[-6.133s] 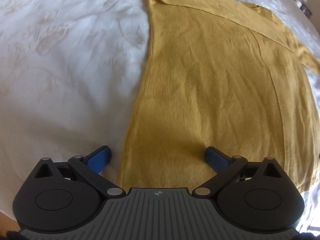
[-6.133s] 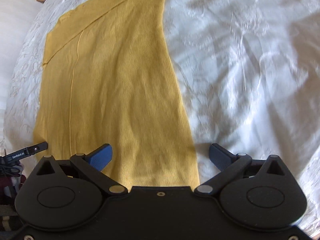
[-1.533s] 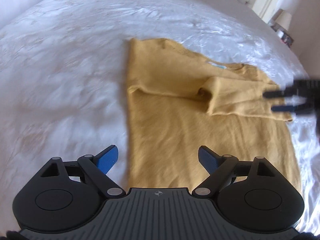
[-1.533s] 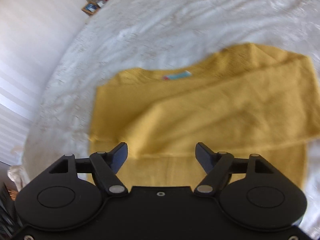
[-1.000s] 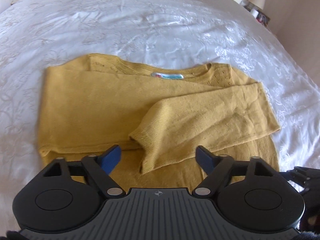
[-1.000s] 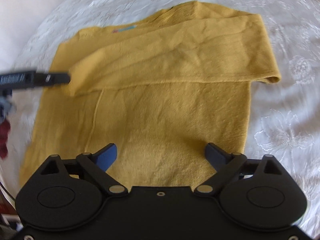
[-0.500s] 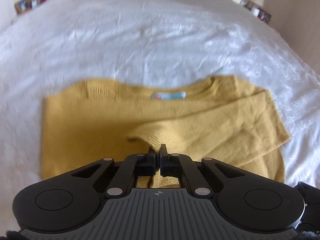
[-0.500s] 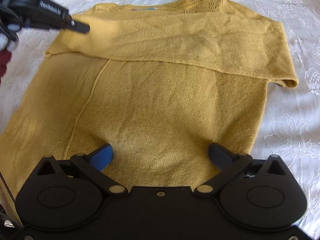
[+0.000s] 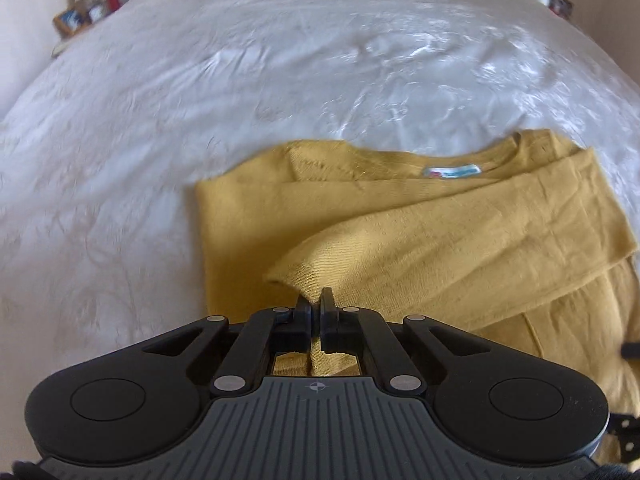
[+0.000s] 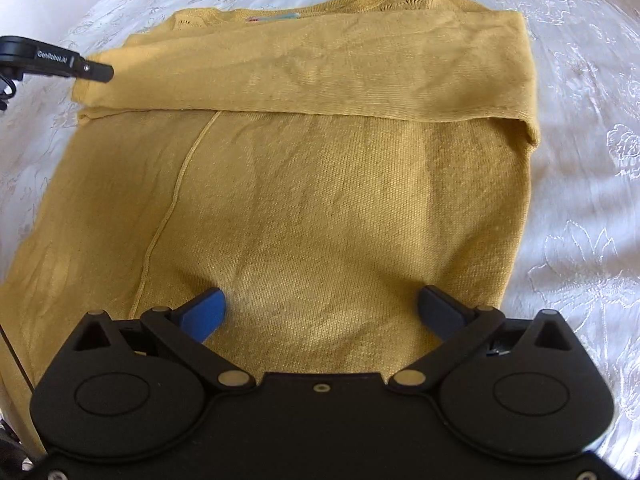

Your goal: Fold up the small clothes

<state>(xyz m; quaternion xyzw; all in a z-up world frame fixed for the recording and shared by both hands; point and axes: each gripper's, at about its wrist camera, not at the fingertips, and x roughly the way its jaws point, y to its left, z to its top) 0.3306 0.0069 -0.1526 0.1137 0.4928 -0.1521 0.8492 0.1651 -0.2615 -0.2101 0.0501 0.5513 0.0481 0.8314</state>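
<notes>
Sweater (image 10: 320, 200) lies flat on the white bed (image 9: 200, 100), neck label (image 9: 452, 171) at 12 o'clock in the left view, one sleeve (image 9: 460, 248) folded across the chest. Left gripper (image 9: 316, 308): jaws together, clamped on the cuff. Right gripper (image 10: 320, 308): jaws wide apart over the hem at 6 o'clock, holding nothing.

Risks: the thin pinch may slip from the cuff. Dragging the sleeve with the body unpinned could rumple the layers beneath and skew the fold.
</notes>
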